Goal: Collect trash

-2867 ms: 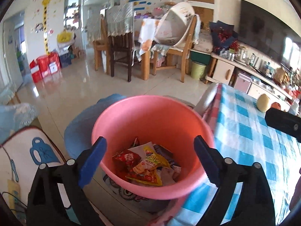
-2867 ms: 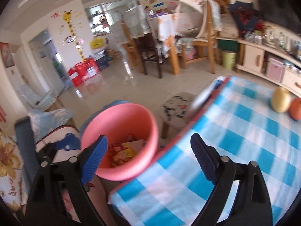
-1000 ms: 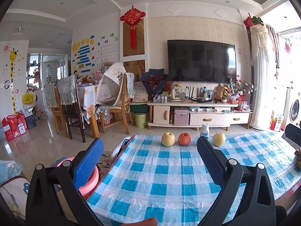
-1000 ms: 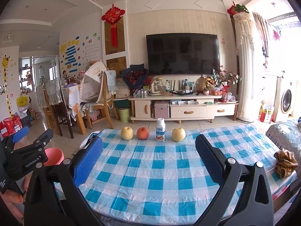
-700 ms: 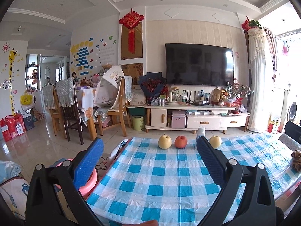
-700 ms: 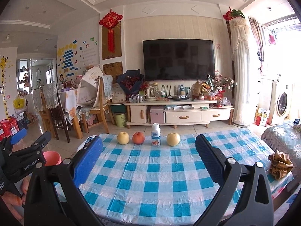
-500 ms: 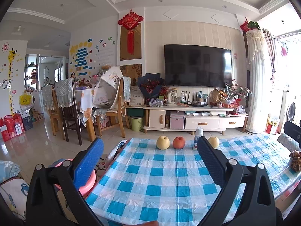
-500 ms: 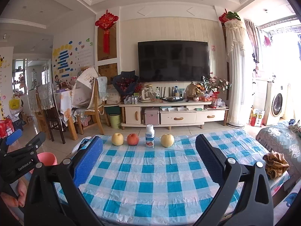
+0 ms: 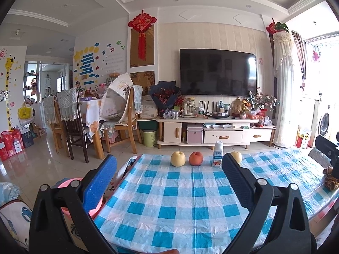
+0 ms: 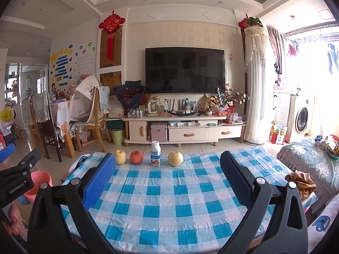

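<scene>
Hovering over the near edge of the worktop [image 10: 169,207], both tongs sat wide apart w/ nothing between the pads: left tongs [image 9: 169,182] and right tongs [image 10: 168,178] alike, each aimed across the blue-check cloth toward the TV wall.

Left of the worktop, down low, the pink basin [image 9: 70,183] showed only as a rim behind the left tongs' blue pad; contents not visible from here. It's prob. the bin for the trash.

Mid-cloth was bare. At the right edge lay a crumpled brown wrapper [image 10: 300,180], the only obvious trash item, well apart from both tongs.

Along the far edge stood a row: yellow apple [image 10: 119,156], red apple [image 10: 136,157], small white drink bottle [image 10: 155,153] upright, second yellow apple [image 10: 175,158], all near each other but not touching.

Risks, as judgement:
- Bottle could be mistaken for trash; can't tell if it's empty. If full, a grab and drop would spill.
- Reaching across to the far row could nudge an apple, which would roll off the far edge.
- Wrapper is light and crinkly; a shallow pinch may slip, or push it off the edge toward the sofa.
</scene>
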The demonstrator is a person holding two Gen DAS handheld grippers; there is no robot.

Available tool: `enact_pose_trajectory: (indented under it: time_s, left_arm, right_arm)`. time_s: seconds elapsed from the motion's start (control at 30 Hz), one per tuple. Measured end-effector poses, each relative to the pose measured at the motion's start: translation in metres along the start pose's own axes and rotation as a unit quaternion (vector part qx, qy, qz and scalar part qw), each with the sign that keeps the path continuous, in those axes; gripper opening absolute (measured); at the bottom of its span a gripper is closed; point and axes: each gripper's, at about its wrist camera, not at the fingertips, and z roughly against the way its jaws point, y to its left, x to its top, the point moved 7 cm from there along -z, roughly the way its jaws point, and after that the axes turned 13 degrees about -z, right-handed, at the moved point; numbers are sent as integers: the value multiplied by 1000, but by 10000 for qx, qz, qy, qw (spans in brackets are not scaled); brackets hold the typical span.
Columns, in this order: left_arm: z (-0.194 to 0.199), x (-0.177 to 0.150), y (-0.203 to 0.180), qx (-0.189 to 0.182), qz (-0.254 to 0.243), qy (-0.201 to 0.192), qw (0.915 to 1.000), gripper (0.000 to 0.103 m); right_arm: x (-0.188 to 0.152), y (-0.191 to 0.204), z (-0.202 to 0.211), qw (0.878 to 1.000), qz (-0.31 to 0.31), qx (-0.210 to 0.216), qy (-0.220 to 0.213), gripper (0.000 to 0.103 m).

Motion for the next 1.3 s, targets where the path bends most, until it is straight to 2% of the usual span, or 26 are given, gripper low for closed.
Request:
enact_pose_trajectory:
  time_s: [0.33, 0.6, 1.07, 1.3]
  left_arm:
    - [-8, -6, -9, -70, -52, 111, 9999, 98]
    - [-24, -17, -13, -122, -34, 284, 9995, 98]
    - [-81, -53, -35, -270, -138, 848, 9959, 98]
    - [-106, -66, -47, -291, -178, 1012, 9943, 98]
  right_arm:
    - [-13, 0, -13, 9995, 241, -204, 10, 99]
    - [-26, 1, -30, 9993, 278, -178, 151, 99]
    - [-59, -13, -84, 9984, 168, -285, 467, 99]
    - [-75, -25, -112, 9978, -10, -273, 605, 99]
